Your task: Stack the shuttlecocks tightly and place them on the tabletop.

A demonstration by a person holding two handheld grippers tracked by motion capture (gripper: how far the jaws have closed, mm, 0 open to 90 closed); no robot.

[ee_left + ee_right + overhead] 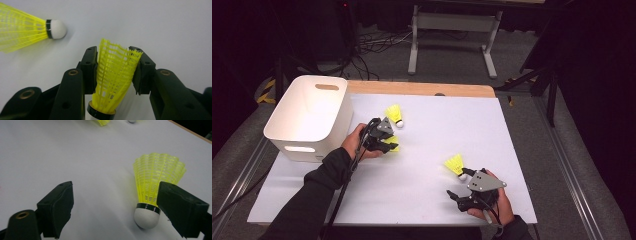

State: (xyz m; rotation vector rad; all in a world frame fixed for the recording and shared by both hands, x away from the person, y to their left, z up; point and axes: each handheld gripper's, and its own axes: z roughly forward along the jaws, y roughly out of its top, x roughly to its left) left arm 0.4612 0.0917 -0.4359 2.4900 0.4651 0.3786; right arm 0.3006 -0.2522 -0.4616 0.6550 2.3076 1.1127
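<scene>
A white bin (309,117) stands at the far left of a white surface (422,180). Just to the right of the bin, the left tongs (391,145) are clamped on the netted skirt of a yellow shuttlecock (113,80), its cork end toward the hand. A second shuttlecock (395,115) lies just beyond, near the bin's right wall. Well to the right of the bin, a third shuttlecock (153,191) lies between the wide-open right tongs (115,206), close to one jaw, cork toward the hand.
</scene>
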